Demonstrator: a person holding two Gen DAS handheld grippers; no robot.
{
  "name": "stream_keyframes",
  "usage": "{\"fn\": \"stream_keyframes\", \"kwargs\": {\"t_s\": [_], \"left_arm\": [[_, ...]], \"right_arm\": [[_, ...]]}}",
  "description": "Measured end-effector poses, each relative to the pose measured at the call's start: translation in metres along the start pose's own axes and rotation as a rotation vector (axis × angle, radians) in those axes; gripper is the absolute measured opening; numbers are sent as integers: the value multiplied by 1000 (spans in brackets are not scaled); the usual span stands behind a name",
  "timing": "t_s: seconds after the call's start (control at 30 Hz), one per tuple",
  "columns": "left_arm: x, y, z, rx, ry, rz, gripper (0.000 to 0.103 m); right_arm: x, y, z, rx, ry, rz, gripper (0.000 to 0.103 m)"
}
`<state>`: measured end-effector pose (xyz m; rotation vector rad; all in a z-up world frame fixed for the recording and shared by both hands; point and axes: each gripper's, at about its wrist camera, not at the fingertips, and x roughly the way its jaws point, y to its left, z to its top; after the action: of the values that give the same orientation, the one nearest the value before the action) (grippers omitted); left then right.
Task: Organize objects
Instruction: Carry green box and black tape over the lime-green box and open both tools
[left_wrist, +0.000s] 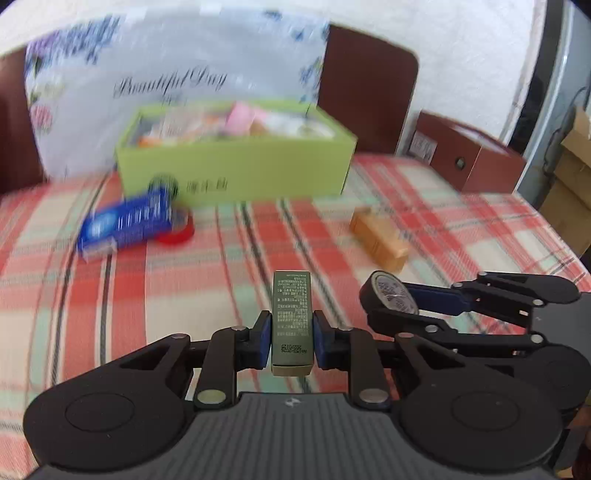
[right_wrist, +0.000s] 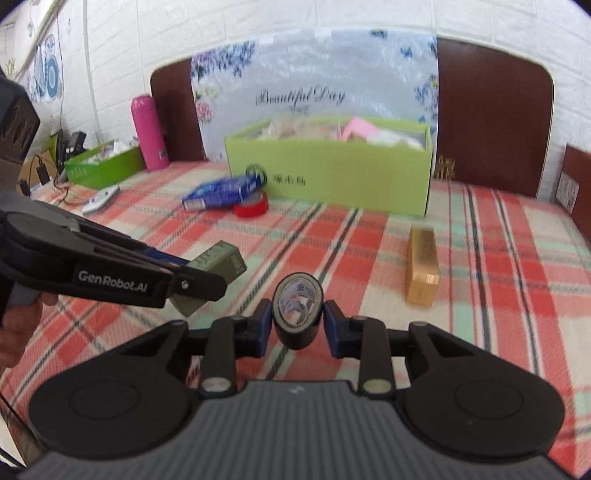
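My left gripper (left_wrist: 290, 330) is shut on a small olive-green carton (left_wrist: 290, 310), held upright above the plaid bedspread (left_wrist: 184, 295). From the right wrist view the same gripper (right_wrist: 207, 275) comes in from the left with the olive carton (right_wrist: 221, 260). My right gripper (right_wrist: 297, 317) is shut on a black tape roll (right_wrist: 297, 314), its hole facing the camera. That gripper (left_wrist: 388, 301) and its roll (left_wrist: 392, 295) also show at the right of the left wrist view. Both hang side by side in front of the light green box (right_wrist: 332, 173).
The light green box (left_wrist: 236, 173) holds several items. A blue toothpaste carton (right_wrist: 221, 192) and a red tape roll (right_wrist: 253, 207) lie in front of it, a gold carton (right_wrist: 422, 266) to the right. A pink bottle (right_wrist: 148, 133), a green tray (right_wrist: 105, 168) and a remote (right_wrist: 100, 199) sit far left.
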<state>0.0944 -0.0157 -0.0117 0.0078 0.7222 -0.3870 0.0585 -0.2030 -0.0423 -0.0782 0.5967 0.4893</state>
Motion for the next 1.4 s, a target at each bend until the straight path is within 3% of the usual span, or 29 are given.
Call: {"fn": "stream_keyframes", "kwargs": {"t_s": [0.33, 0.43, 0.7, 0.93, 0.97, 1.0, 1.03, 1.1, 1.17, 1.4], "left_arm": [[-17, -8, 90, 13, -203, -59, 24], [-7, -5, 122, -9, -241, -41, 24], [67, 14, 187, -52, -208, -10, 24], [126, 27, 198, -53, -156, 29, 26], [130, 28, 197, -43, -154, 40, 46], [133, 29, 195, -41, -141, 61, 77], [132, 31, 191, -56, -145, 86, 85], [125, 36, 180, -80, -174, 90, 87], [118, 40, 172, -91, -164, 84, 87], [83, 34, 157, -106, -162, 98, 87]], "right_arm": [[5, -33, 77, -28, -200, -86, 29], [15, -47, 97, -21, -238, -113, 29], [64, -88, 134, 7, -263, -151, 29], [124, -88, 139, -2, -206, -177, 30], [132, -88, 137, -13, -191, -178, 36], [138, -87, 132, -28, -174, -182, 43], [142, -87, 128, -37, -161, -188, 58], [140, -85, 117, -53, -167, -184, 68], [136, -85, 110, -46, -174, -193, 86], [97, -82, 108, 16, -217, -199, 100]]}}
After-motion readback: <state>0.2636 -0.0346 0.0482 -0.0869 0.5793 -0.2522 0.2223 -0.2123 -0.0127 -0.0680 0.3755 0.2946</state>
